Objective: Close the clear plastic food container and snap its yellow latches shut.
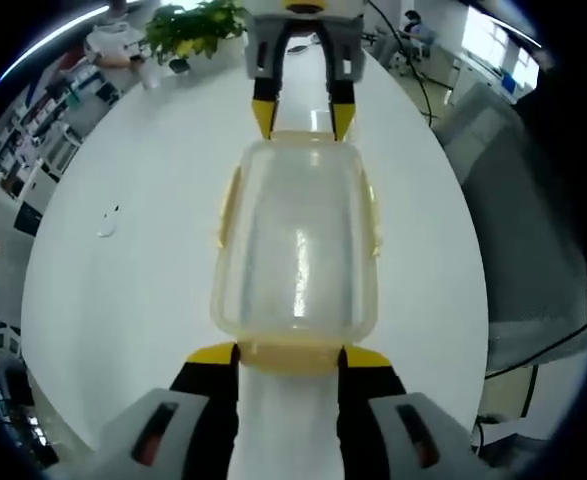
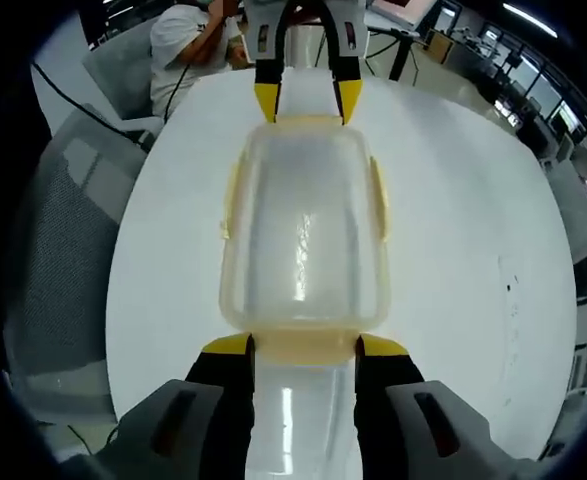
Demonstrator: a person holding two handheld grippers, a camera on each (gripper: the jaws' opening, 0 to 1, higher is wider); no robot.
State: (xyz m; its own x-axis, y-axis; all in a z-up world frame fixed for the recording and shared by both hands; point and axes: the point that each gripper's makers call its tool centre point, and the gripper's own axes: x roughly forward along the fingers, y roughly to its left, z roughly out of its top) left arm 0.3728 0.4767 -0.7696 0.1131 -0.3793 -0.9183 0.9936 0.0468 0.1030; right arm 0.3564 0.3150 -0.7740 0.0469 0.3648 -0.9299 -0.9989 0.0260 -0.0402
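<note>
While the container (image 1: 296, 255) sits lidded on the white table (image 1: 133, 250) (latches yellow), left gripper (image 1: 289, 356) and right gripper (image 2: 305, 345) — fingers wide — bracket its opposite ends.

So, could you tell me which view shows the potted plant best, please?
The left gripper view: the potted plant stands at the far edge of the white table, its green leaves plain. The right gripper view looks the opposite way across the container, toward a seated person.
</note>
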